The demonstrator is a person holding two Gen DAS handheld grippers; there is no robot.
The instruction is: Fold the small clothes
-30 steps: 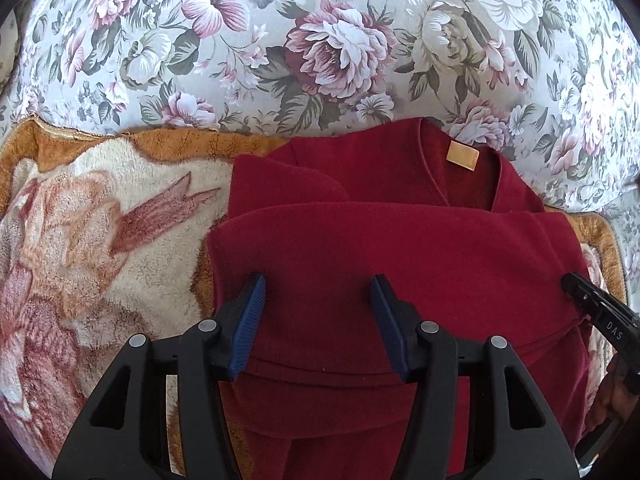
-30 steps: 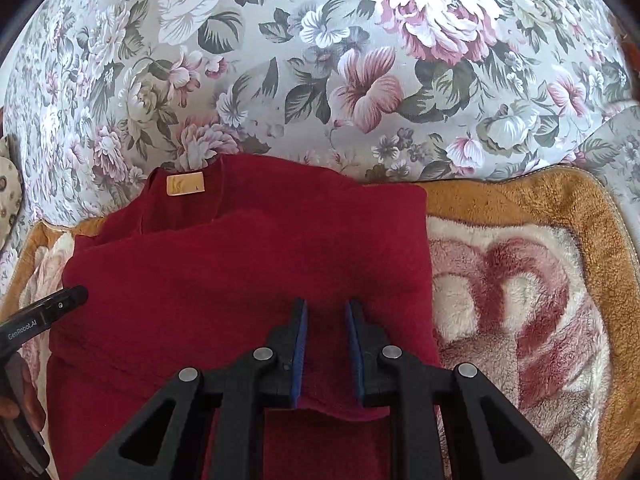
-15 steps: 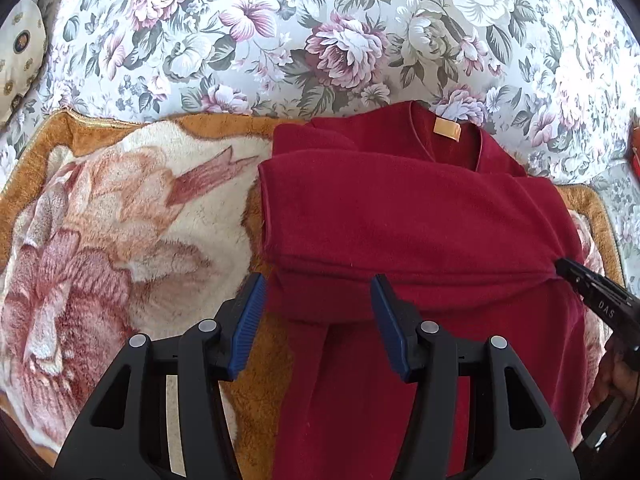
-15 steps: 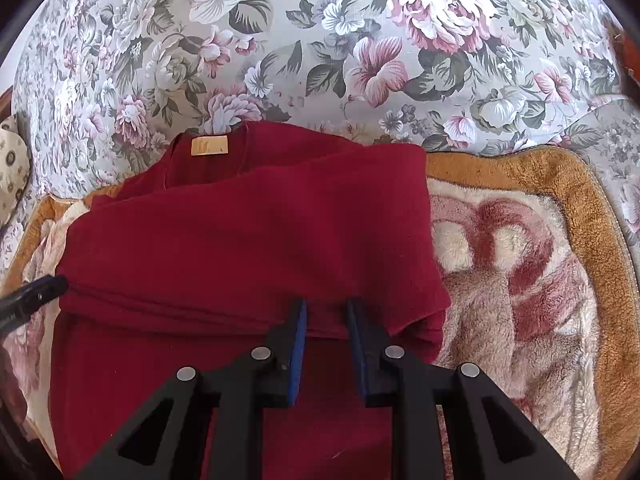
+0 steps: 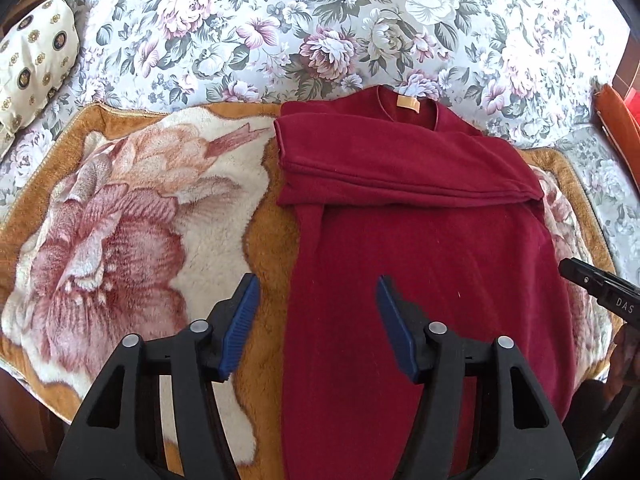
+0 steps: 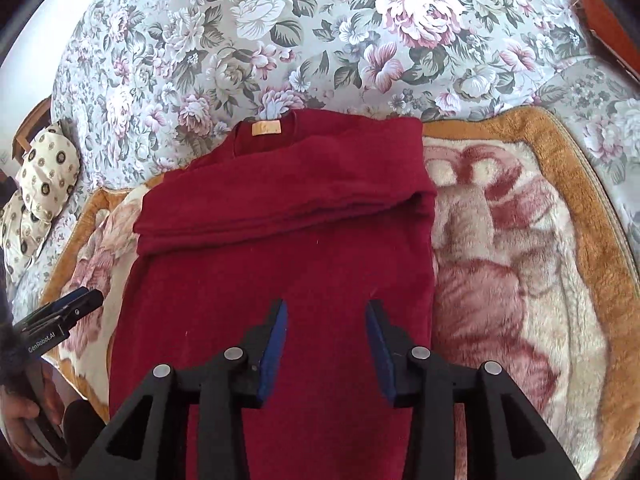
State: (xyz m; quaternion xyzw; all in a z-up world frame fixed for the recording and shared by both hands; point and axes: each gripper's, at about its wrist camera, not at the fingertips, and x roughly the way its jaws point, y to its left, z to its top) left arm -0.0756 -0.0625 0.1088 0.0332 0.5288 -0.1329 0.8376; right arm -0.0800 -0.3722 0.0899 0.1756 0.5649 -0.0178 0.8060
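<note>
While both widening, left tongs (image 5: 316, 324) and right tongs (image 6: 325, 340) empty above red garment (image 5: 420, 248).

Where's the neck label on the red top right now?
The label sits inside the collar at the far end of the red top, upper centre in the left wrist view, close to where the blanket meets the floral bedspread.

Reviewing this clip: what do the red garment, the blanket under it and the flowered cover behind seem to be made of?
Red garment: looks like soft fleece or brushed knit, matte and faintly fuzzy with lint specks; the exact fibre is unclear.
Blanket: thick plush, probably synthetic, going by its visible shaggy pile and slight sheen.
Flowered cover: thin, smooth woven cloth with a printed pattern, possibly cotton; no pile shows.
</note>
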